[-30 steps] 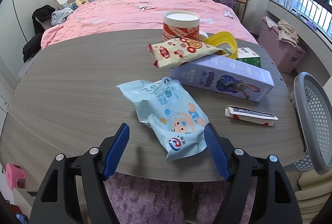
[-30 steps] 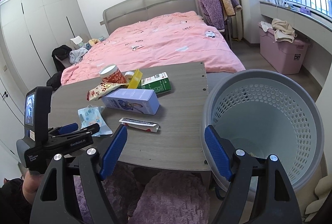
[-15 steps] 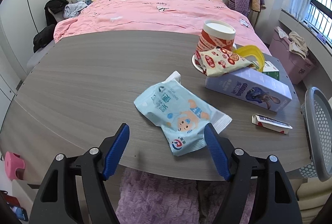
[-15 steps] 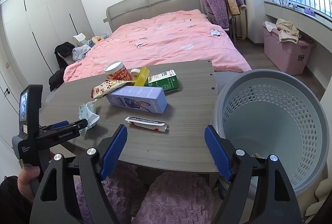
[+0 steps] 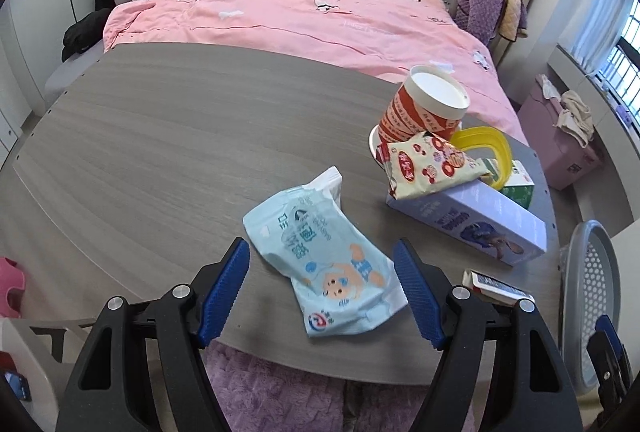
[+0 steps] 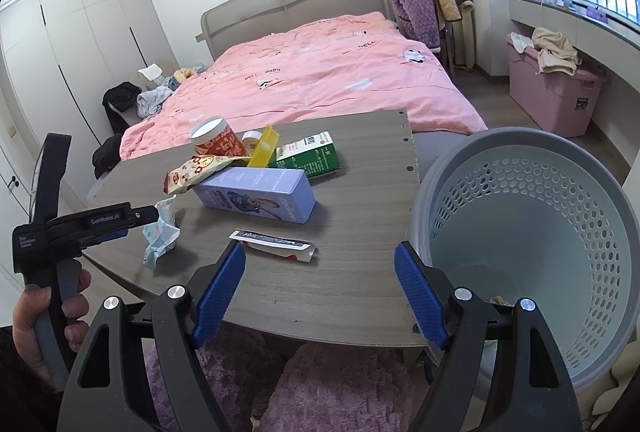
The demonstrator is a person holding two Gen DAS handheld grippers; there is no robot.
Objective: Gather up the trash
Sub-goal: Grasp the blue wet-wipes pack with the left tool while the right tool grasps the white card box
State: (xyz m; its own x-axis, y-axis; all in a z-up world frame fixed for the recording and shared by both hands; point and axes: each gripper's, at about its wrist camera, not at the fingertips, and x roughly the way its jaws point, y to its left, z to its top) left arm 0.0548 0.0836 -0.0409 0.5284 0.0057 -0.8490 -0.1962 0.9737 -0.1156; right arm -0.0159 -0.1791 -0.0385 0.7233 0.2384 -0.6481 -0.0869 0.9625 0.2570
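Left gripper (image 5: 320, 294) fingers spread over blue baby-print packet (image 5: 324, 264), right gripper (image 6: 320, 296) fingers spread, "GenRobot.AI" on left unit

Pale blue wipes pack (image 5: 324, 264), lilac box (image 5: 468, 220), pink bedspread (image 5: 304, 4)

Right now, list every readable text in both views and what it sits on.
"GenRobot.AI": side of the black left hand-held gripper, right wrist view.
"HELL": pink bed cover.
"HELL Baby": same cover, further left; blurred, a tentative reading.
Light blue wipes packet, red paper cup, cream snack bag, lilac carton, green box: print too blurred to read.
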